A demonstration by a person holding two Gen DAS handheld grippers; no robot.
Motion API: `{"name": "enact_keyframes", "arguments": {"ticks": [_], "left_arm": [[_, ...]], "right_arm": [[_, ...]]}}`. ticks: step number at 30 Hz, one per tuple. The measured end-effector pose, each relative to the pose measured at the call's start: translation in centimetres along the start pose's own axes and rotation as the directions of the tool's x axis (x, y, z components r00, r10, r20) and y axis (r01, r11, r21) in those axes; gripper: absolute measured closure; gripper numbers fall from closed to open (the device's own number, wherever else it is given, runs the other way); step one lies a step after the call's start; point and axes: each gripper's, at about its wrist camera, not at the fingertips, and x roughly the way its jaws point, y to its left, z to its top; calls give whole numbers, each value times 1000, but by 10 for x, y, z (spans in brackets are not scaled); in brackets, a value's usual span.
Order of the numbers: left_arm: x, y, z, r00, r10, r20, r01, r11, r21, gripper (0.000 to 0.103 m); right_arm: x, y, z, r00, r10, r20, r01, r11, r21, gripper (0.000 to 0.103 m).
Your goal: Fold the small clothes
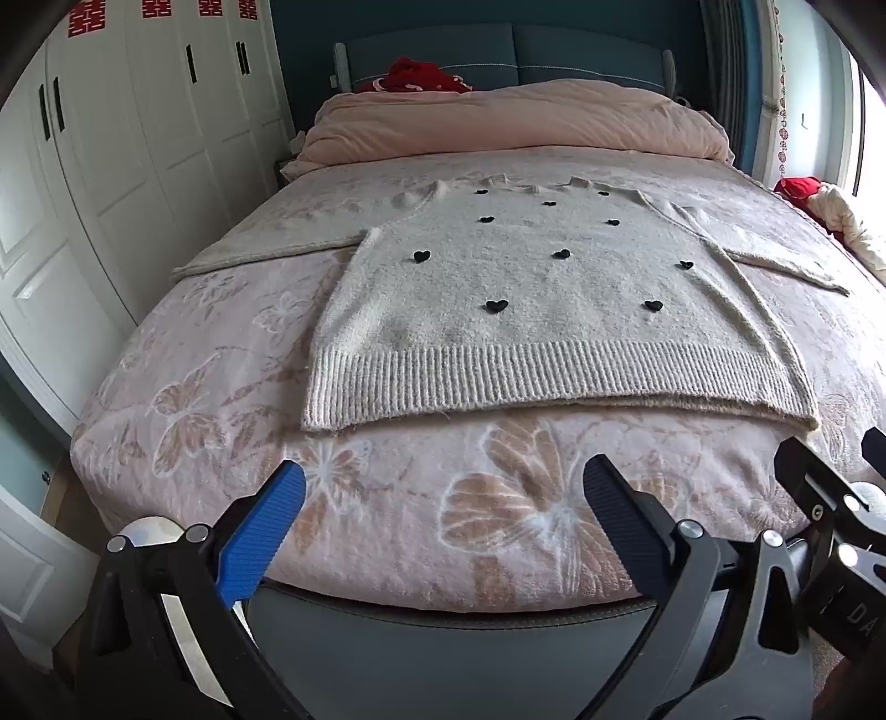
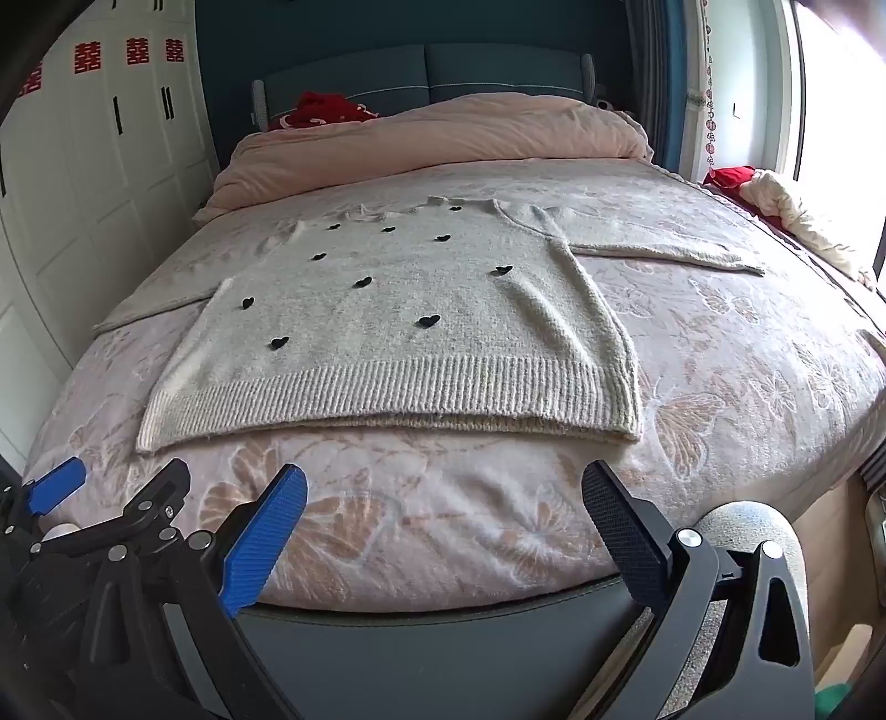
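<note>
1. Left gripper (image 1: pixel 443 498) nearest, at 6 o'clock in the left wrist view: fingers spread wide, nothing between them, blue pad (image 1: pixel 260 540) and dark pad (image 1: pixel 623 526) over the bed's foot edge.
2. Right gripper (image 2: pixel 443 498), same pose at 6 o'clock in the right wrist view: spread wide, empty, above the foot edge. The two sit side by side.
3. Bedspread (image 1: pixel 387 515), pink with a butterfly print, just beyond the fingers.
4. Sweater (image 1: pixel 526 310), pale grey knit with black hearts, flat at 12 o'clock from both grippers, ribbed hem (image 1: pixel 498 376) nearest, neck far, one sleeve out toward 2 o'clock, the other toward 10. Apart from both grippers.
5. Rolled pink duvet (image 1: pixel 515 116) past the neckline.
6. Teal headboard (image 1: pixel 498 50) farthest; white wardrobe (image 1: pixel 138 138) at 10 o'clock.
</note>
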Motion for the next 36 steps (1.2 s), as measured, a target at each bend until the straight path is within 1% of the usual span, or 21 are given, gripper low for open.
{"name": "enact_keyframes", "arguments": {"ticks": [28, 36], "left_arm": [[0, 1, 1, 1000, -3, -1, 3, 1000, -7, 5], [0, -1, 0, 1000, 1, 6, -1, 1000, 6, 5]], "right_arm": [[0, 2, 0, 1000, 9, -4, -9, 1000, -1, 5], [1, 2, -1, 1000, 8, -5, -8, 1000, 0, 5]]}}
